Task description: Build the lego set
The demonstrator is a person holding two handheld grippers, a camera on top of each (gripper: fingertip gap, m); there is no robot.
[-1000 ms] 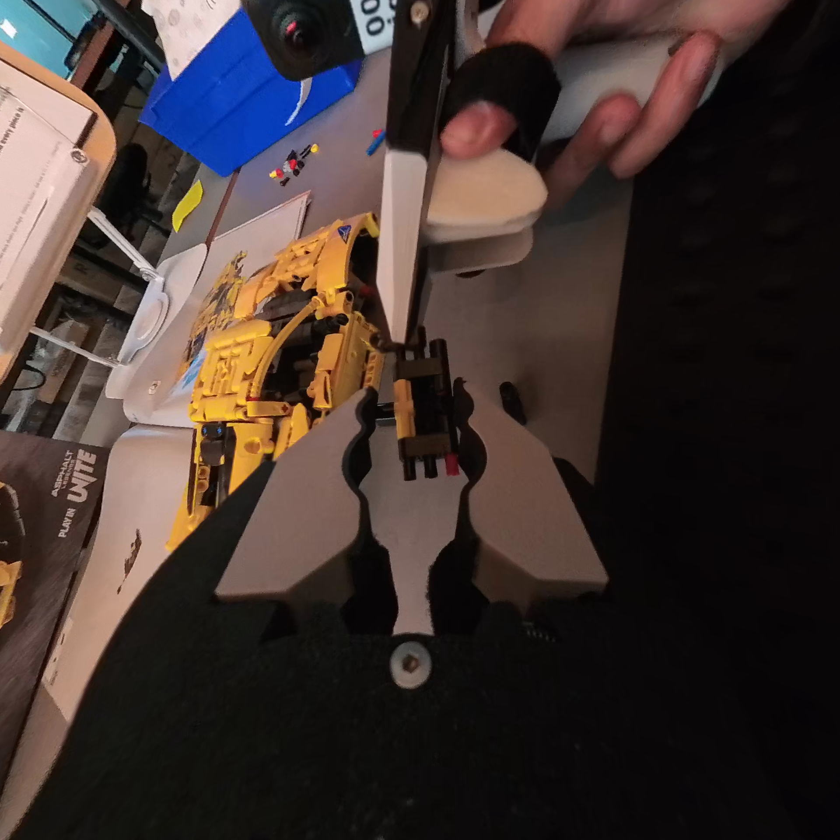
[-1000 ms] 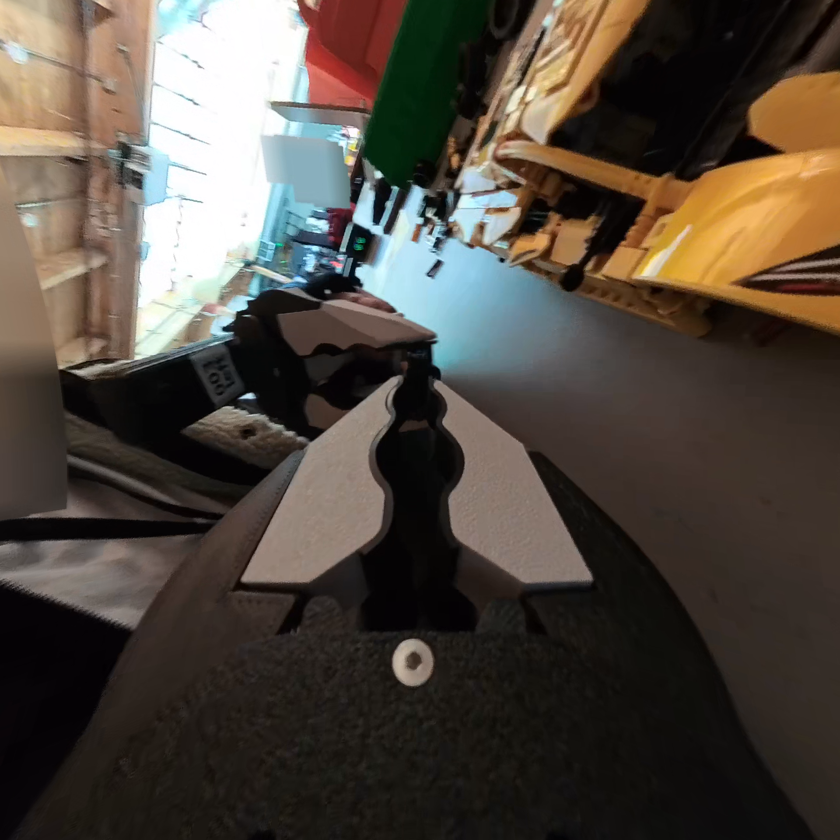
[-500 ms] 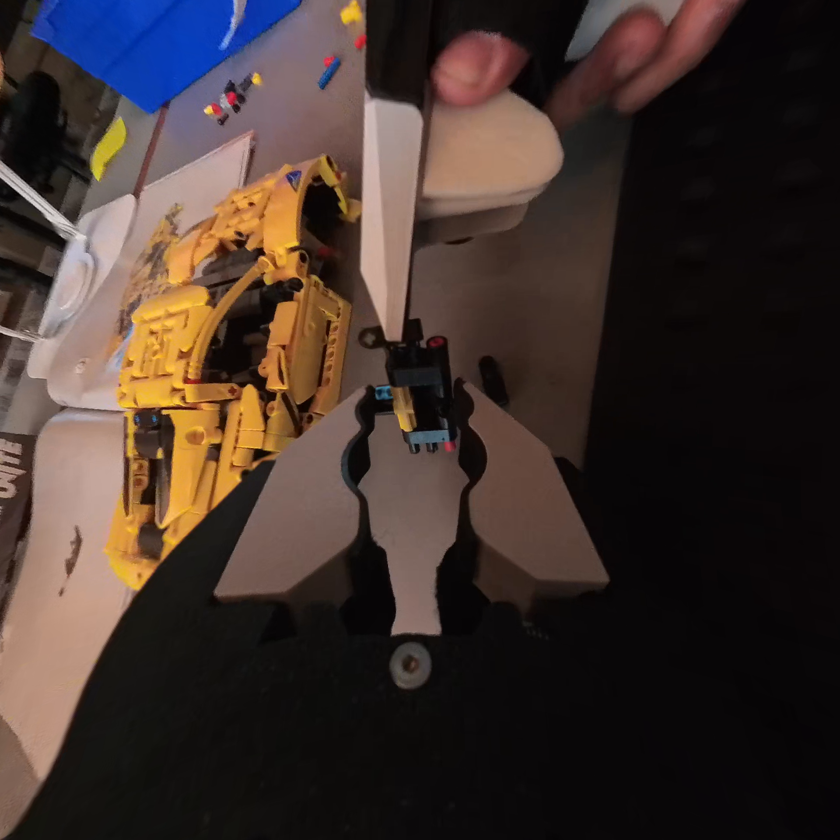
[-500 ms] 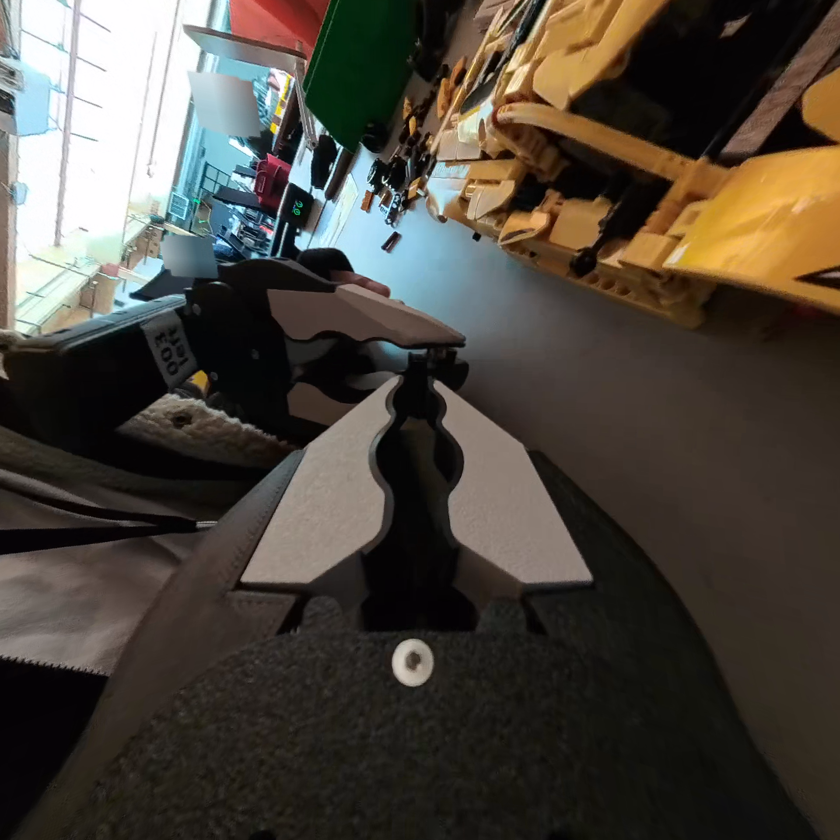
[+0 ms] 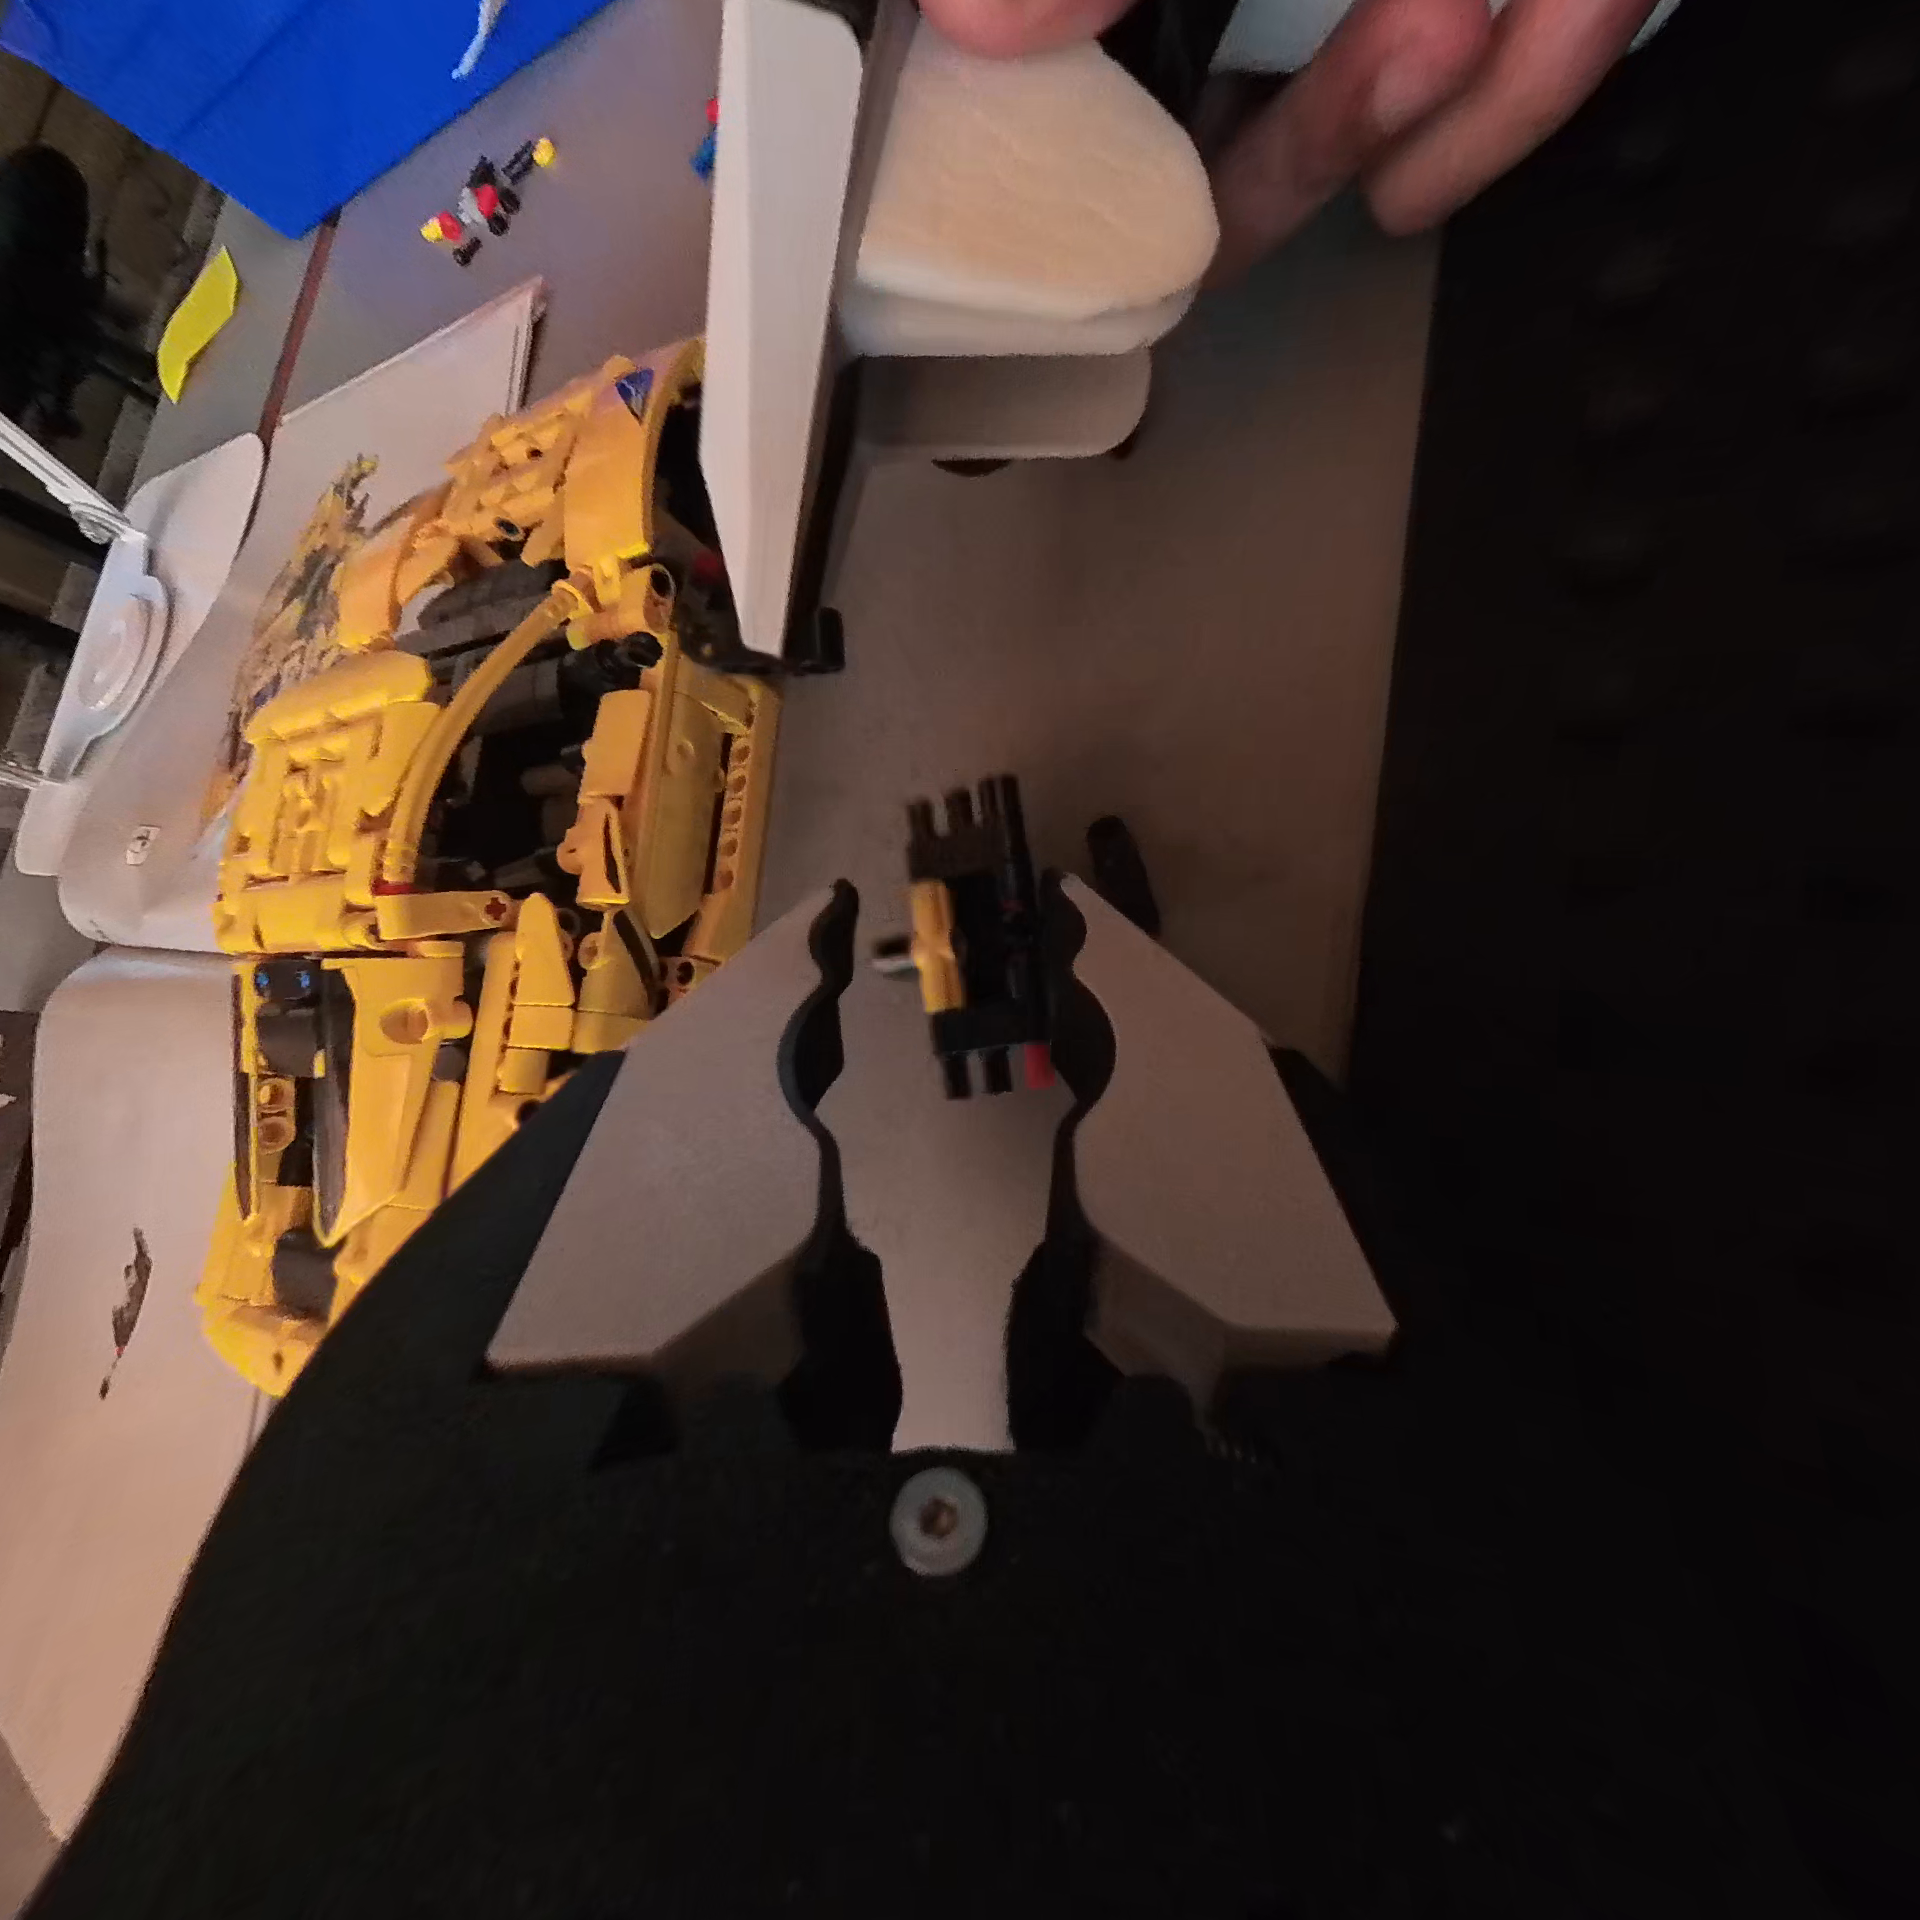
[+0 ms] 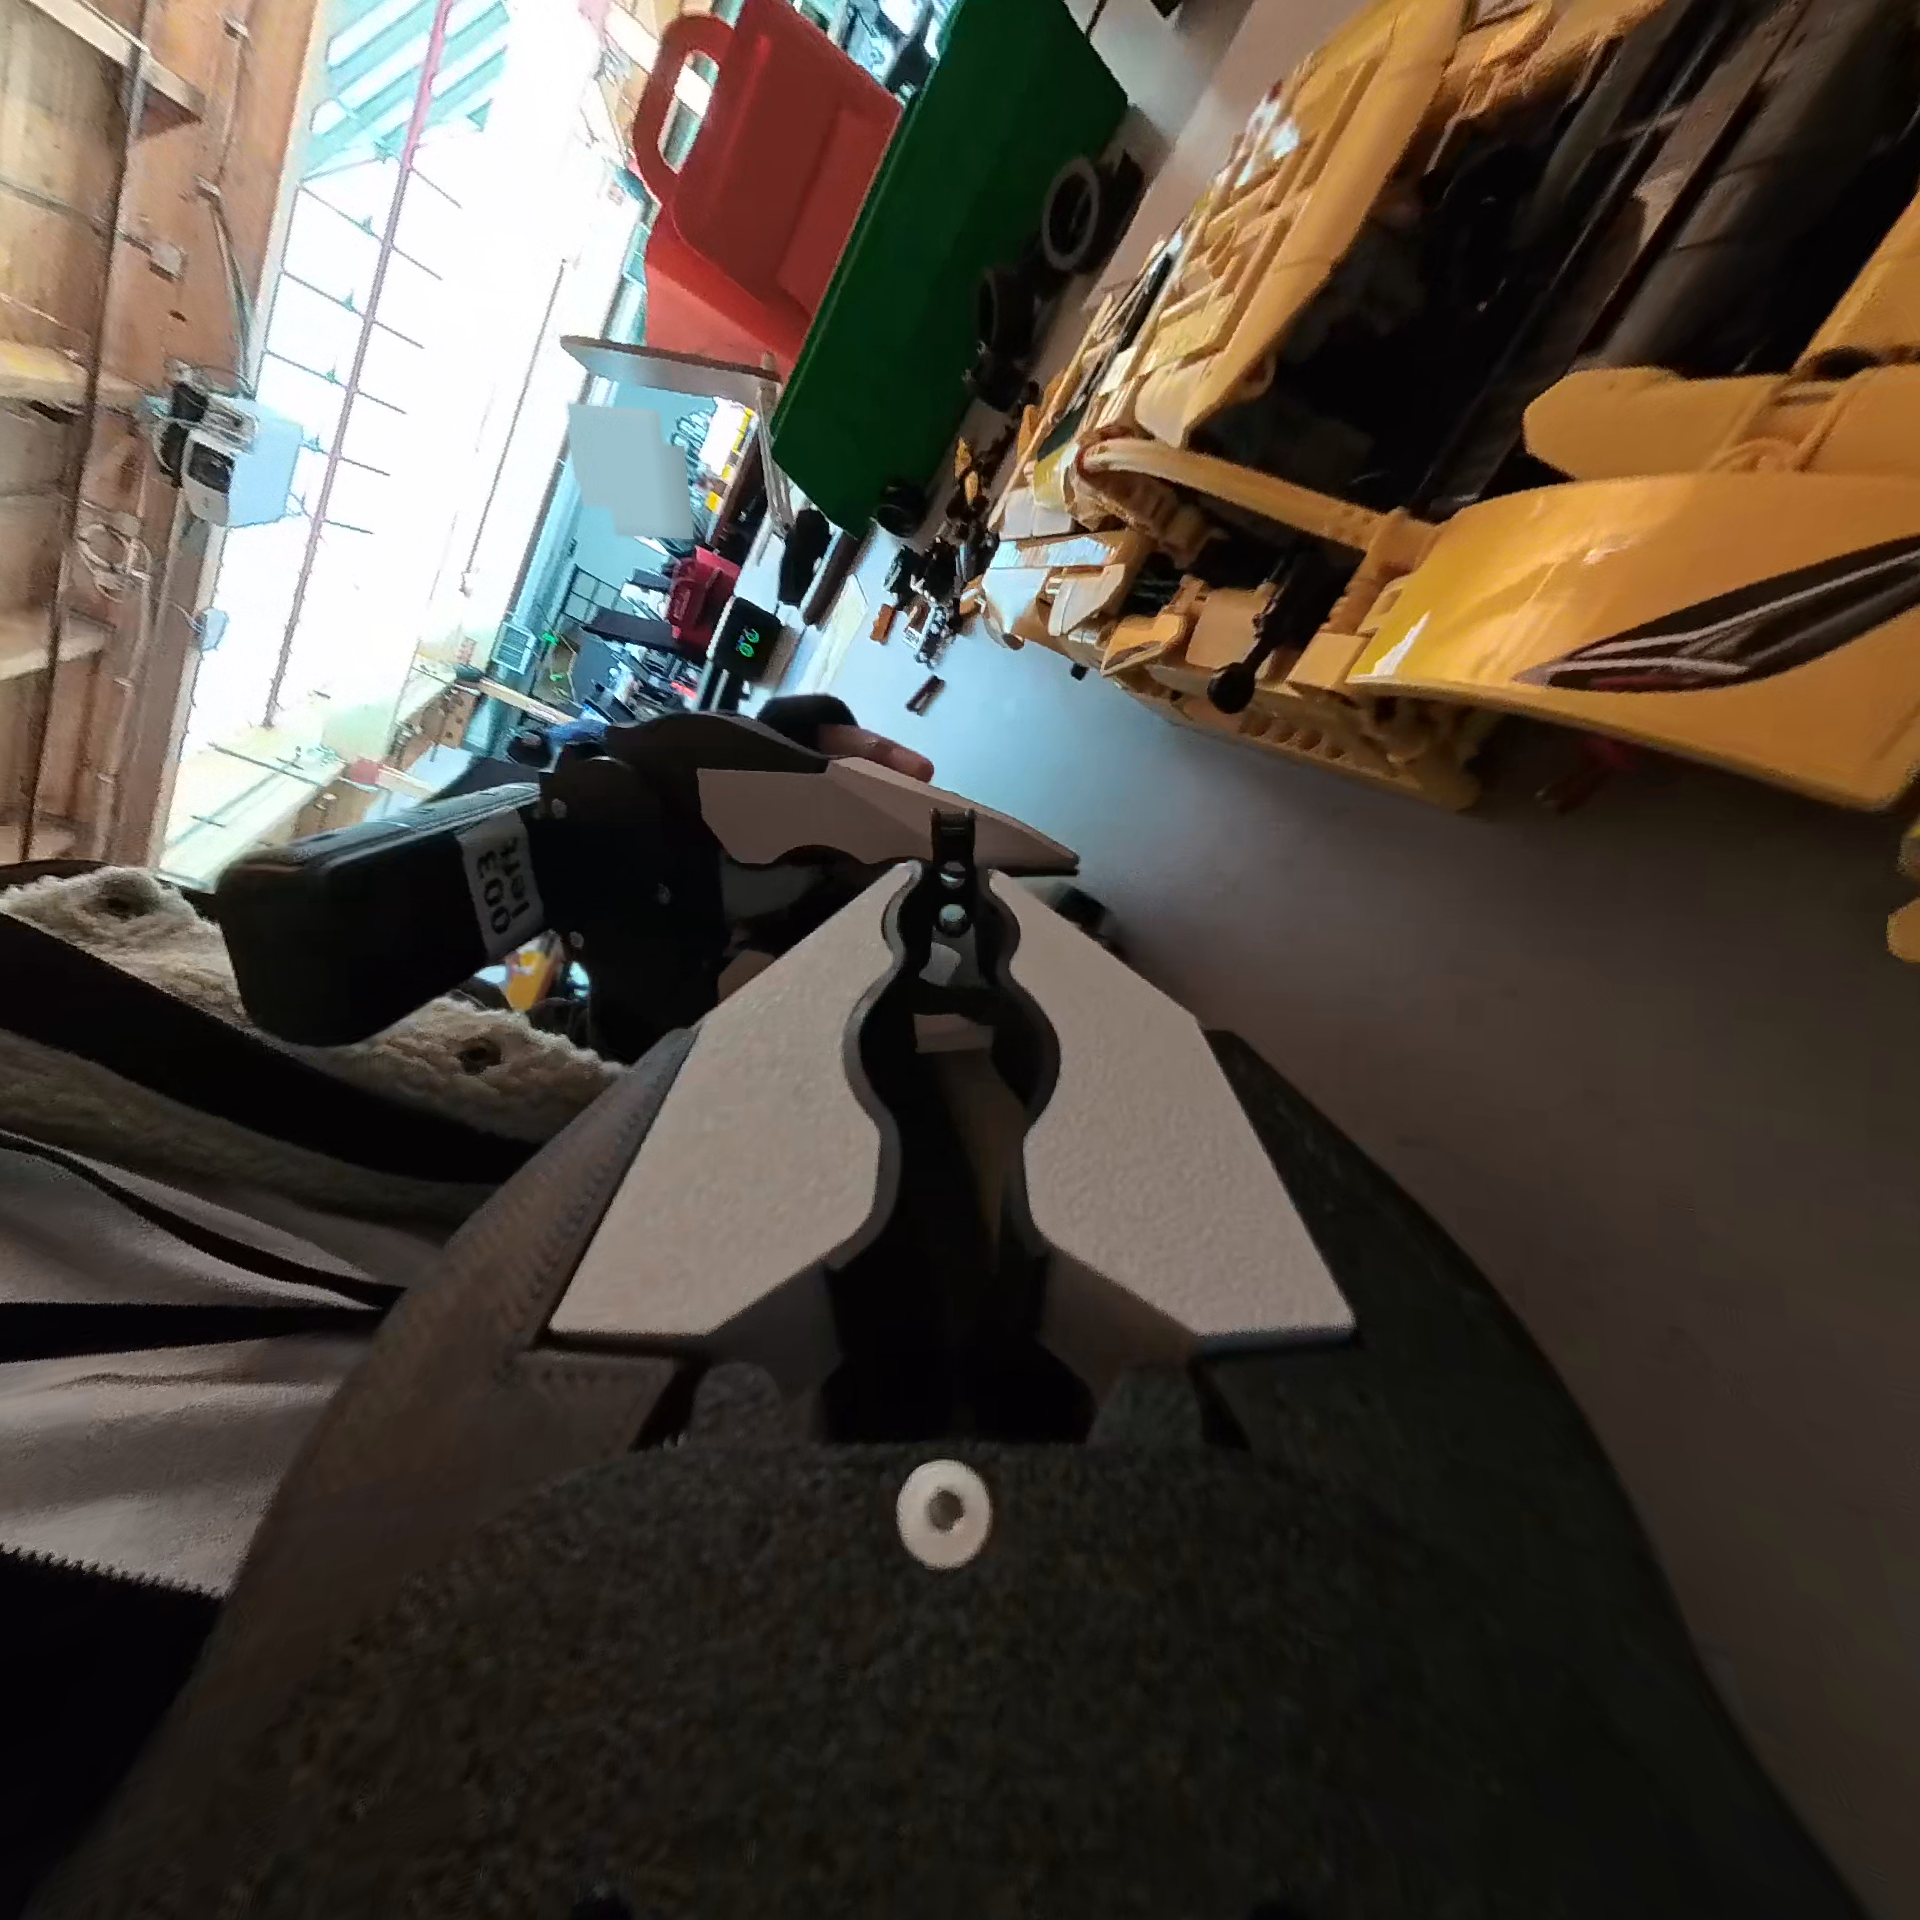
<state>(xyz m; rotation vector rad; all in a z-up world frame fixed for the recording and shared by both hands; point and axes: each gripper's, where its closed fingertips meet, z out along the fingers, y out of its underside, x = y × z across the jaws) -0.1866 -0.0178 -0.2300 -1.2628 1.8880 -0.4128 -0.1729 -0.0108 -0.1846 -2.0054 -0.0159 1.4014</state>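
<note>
Subassembly (image 5: pixel 977 956) lengthwise between left gripper (image 5: pixel 951 894) fingers.

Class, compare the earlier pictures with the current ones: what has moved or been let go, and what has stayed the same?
The right tool, still shut on a small black piece, has drawn away from the black-and-yellow sub-assembly toward the yellow car. Unchanged: the sub-assembly still sits between the fingers of the left tool, and the car has not moved.

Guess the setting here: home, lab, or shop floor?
Probably a workshop or lab-style workspace, not a home. The right wrist view shows a big multi-pane window, a wooden wall and more benches behind. The yellow lego car sits on a grey table.
</note>
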